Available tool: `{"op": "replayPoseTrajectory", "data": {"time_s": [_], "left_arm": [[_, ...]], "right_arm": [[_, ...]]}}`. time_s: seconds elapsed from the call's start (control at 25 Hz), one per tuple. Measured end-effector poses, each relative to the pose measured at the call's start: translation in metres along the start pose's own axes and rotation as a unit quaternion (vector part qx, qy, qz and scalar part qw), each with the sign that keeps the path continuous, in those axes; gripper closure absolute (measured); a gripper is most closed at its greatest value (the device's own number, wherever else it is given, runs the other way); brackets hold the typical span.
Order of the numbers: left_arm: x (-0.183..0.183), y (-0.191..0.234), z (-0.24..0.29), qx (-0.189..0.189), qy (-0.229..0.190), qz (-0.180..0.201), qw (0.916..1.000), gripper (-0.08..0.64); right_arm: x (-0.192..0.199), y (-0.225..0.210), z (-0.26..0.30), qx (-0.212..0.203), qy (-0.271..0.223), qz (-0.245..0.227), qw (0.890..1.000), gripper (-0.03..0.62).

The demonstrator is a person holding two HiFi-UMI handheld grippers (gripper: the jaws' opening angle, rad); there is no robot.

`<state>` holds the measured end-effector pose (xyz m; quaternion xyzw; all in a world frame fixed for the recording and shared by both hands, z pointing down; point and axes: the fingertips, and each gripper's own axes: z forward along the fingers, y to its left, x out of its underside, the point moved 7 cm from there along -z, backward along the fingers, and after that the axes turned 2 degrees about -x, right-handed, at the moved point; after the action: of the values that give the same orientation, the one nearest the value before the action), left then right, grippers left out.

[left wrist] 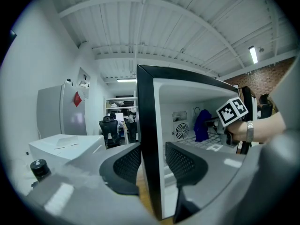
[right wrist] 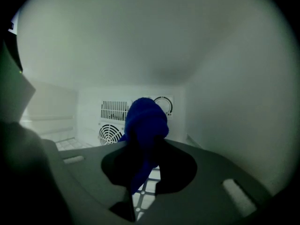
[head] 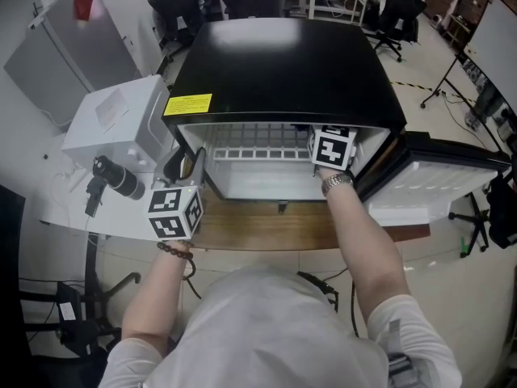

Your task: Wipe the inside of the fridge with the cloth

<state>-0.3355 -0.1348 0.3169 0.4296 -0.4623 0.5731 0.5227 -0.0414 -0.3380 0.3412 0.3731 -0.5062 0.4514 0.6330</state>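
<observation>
The small black-topped fridge (head: 283,79) stood on the wooden bench (head: 266,226) with its door (head: 440,176) swung wide to the right. Its white cavity held no food or bottles that any view showed. There was only a wire shelf (head: 257,142) across it, and a fan grille (right wrist: 110,134) and a dial (right wrist: 165,105) on the back wall.

The left gripper (left wrist: 152,165) was closed on the fridge's left wall (left wrist: 149,125) at the front edge, one pad on the black outside and one on the white inside. It seemed to be steadying the cabinet.

The right gripper (right wrist: 145,159) reached inside above the shelf, towards the right rear. Its jaws were pinched on the blue cloth (right wrist: 146,120), which bunched up above the fingertips and hung a little below them.

The cloth looked light, soft and limp. It would probably fold and drag rather than push, so a hold near its bunched middle, as here, would leave a padded wad ahead of the jaws to press on the liner. Caught on the shelf wires, it could easily be pulled loose.
</observation>
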Motion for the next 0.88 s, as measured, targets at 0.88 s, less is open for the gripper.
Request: {"op": "replayPoseTrajectory", "data": {"time_s": [0.88], "left_arm": [[-0.006,-0.017,0.000,0.010,0.001,0.002,0.9999,0.399]], "right_arm": [[-0.022,0.032,-0.032,-0.057,-0.044,0.009,0.997,0.518]]}}
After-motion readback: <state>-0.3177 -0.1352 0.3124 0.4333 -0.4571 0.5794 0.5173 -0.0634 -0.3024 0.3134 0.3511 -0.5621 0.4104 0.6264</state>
